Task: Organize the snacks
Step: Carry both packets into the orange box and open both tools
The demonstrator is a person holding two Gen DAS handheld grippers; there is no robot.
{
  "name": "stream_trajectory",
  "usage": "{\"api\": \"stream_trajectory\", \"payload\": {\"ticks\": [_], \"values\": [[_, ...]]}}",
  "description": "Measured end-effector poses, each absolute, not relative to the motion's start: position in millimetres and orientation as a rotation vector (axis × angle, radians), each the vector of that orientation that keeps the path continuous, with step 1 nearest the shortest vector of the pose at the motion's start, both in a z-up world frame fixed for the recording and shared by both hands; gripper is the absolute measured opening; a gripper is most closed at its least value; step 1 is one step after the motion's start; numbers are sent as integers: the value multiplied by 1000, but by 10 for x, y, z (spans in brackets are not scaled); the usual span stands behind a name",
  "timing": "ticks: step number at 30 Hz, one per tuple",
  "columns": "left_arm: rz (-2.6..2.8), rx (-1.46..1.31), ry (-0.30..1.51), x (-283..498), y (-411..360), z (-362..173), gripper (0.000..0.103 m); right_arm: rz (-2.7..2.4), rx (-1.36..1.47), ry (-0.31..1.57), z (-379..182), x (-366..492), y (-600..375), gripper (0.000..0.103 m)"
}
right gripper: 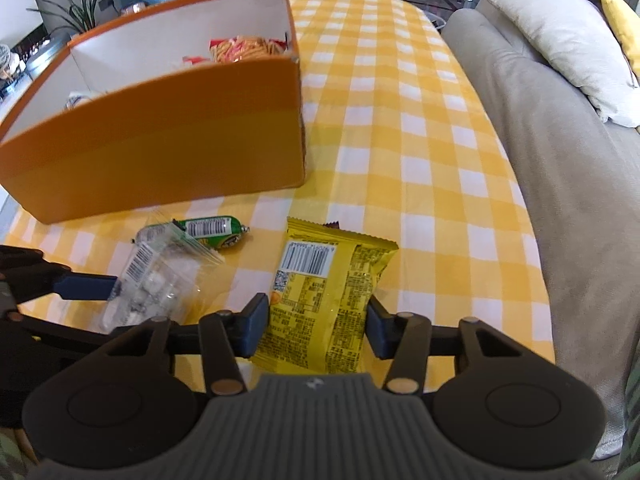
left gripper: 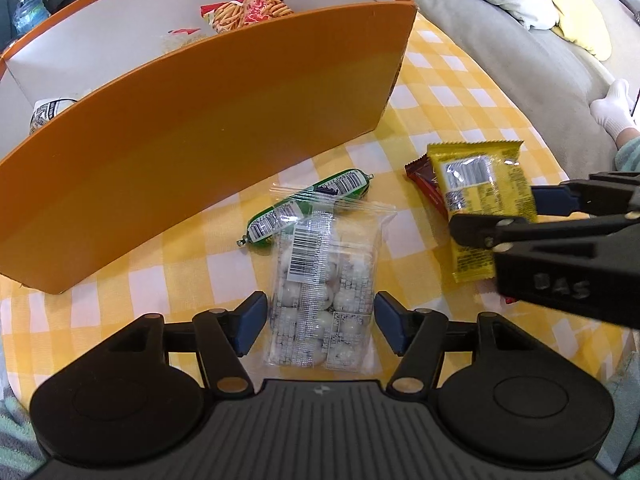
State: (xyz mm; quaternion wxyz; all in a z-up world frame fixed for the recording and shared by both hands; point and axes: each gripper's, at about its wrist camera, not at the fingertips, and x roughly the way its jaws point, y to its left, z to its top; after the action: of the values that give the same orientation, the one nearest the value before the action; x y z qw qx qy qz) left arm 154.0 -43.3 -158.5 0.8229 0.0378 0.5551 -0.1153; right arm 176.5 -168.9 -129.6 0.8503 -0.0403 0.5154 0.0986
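We are straddling the clear candy bag (left gripper: 320,292) with our left gripper (left gripper: 320,324), and the yellow packet (right gripper: 324,304) with our right gripper (right gripper: 316,328), both open wide. Farther left, the orange box (left gripper: 192,120) is holding snacks.

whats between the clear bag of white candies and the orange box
The green sausage stick lies between the clear bag and the orange box, its near end under the bag's top; the left wrist view shows it best.

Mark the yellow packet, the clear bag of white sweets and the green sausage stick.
yellow packet (right gripper: 320,304), right wrist view, printed back panel.
clear bag of white sweets (left gripper: 320,280), left wrist view, bag's middle.
green sausage stick (left gripper: 344,184), left wrist view, barcode end.
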Motion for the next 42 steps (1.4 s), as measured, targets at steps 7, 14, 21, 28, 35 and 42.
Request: {"api": "stream_trajectory", "payload": {"ticks": [7,14,21,28,35,42], "values": [[-255,105,1176,1514,-454,-1643,67,233,106,1101,-1171,1756,-1887,48],[-275,38,1140,1421,-363,-1451,64,249,211,1084,-1025,1666,-2055,48],[-287,-43,1045,1343,-235,-1001,64,276,222,1034,-790,1591,-2069,48],[-244,-146,941,1332,3,-553,64,334,196,949,-445,1583,-1985,48],[-208,-182,865,1536,243,-196,65,413,143,877,-127,1712,-1771,47],[-173,-166,826,1810,452,69,65,492,75,821,109,2001,-1428,47]]}}
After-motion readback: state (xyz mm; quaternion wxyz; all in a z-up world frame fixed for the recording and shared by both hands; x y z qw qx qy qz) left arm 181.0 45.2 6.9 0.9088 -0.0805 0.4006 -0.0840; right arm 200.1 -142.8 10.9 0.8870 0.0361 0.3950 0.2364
